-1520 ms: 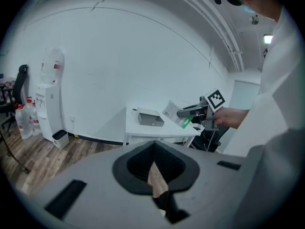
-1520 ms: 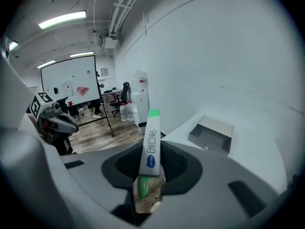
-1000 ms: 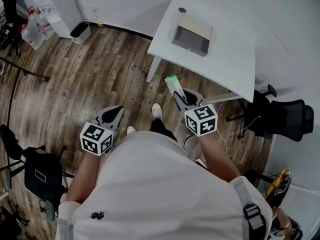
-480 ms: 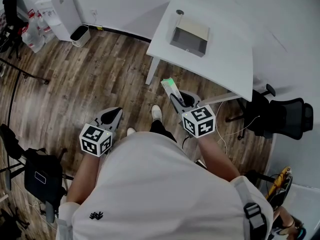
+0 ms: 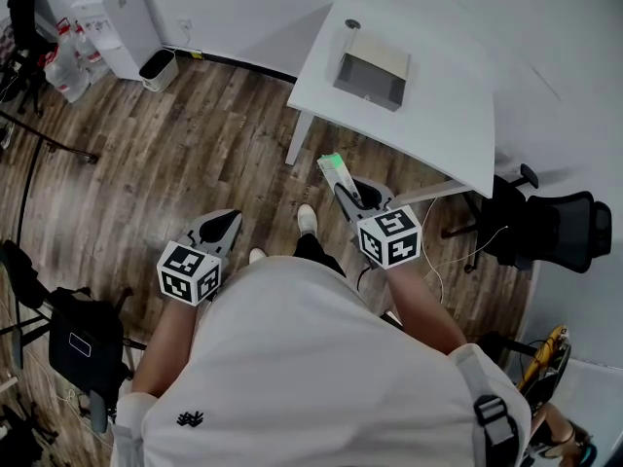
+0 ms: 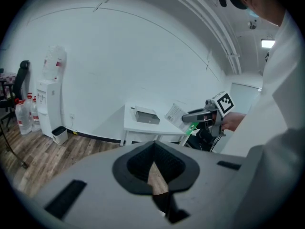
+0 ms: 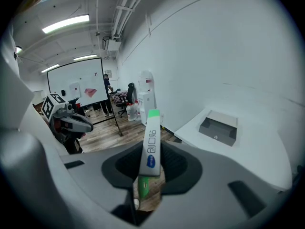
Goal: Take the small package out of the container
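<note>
Our right gripper (image 7: 149,178) pinches the small package (image 7: 152,144) — only its own view shows us the blue print. The jaws of our left gripper (image 6: 155,163) press together, empty.

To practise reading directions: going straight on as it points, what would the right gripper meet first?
Probably the wall beside the water dispenser, package tip first; the table lies right of that line. Depth is unclear.

L gripper (image 5: 228,222) held low, fingers (image 6: 138,162) together; R gripper (image 5: 343,189) raised fwd, fingers clamped.
</note>
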A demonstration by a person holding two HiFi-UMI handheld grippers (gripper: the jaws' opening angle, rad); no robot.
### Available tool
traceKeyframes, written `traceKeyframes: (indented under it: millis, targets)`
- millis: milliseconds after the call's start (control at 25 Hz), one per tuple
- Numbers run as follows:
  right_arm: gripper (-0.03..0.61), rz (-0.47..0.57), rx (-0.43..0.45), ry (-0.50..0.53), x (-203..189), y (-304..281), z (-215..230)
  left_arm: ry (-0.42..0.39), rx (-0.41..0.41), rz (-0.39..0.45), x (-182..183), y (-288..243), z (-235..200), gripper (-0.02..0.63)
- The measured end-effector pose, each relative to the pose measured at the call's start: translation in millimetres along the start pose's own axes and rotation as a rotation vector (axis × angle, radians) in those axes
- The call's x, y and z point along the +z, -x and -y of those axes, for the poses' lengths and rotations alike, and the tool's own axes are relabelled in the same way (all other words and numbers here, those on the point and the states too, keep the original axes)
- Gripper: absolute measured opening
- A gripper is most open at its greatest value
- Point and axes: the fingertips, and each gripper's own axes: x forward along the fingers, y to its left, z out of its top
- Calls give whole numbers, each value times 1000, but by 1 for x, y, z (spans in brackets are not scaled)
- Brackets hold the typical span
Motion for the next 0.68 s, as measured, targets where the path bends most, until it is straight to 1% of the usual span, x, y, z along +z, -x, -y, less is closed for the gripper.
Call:
traceKeyframes:
  millis: [280,440,680]
  targets:
    - [91,2,-6,-3,1,0,1,5,1,-9,-4,0,-1,6]
    - [91,1,-8,-3,1,0,4,47,-14,9,0,-1,0,6]
    - [91,-5,-17,-13,-4,-2,16,55,-6,11,0,-7,0,6]
